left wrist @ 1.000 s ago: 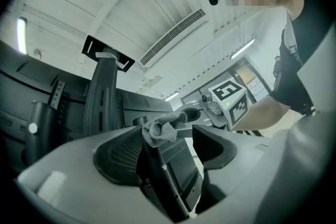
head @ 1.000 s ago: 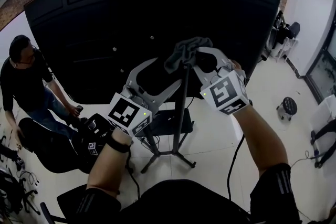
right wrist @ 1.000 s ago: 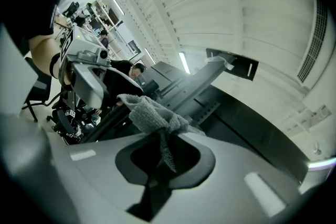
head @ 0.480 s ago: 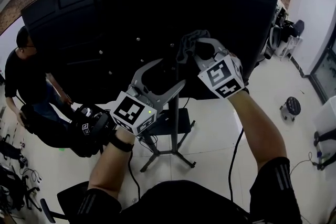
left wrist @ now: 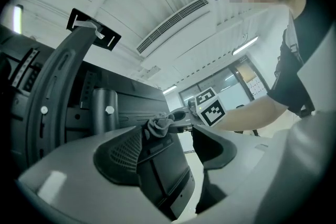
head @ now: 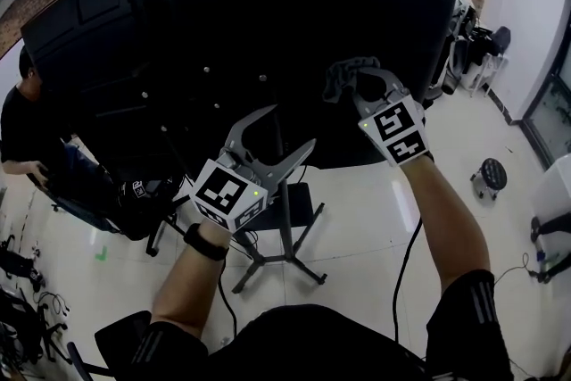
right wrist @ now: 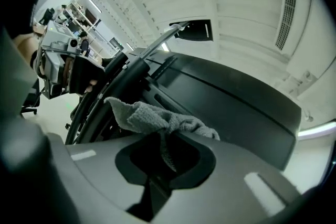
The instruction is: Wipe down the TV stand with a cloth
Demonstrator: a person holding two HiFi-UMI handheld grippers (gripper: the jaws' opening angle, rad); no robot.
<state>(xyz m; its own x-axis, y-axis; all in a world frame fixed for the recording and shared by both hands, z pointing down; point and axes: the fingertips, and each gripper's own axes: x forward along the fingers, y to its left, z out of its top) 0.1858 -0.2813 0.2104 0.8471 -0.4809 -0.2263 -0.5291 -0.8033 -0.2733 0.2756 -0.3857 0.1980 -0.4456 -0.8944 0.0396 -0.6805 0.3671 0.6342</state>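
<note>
I am holding the right tongs clamped on a grey cloth. The cloth is bunching out past their tips, close against the big black TV panel, and I cannot tell whether it is touching. The left tongs are hanging lower and to the left of the right pair, jaws spread wide and gripping nothing. The TV stand, a dark pole on splayed legs, is standing just below the left tongs.
</note>
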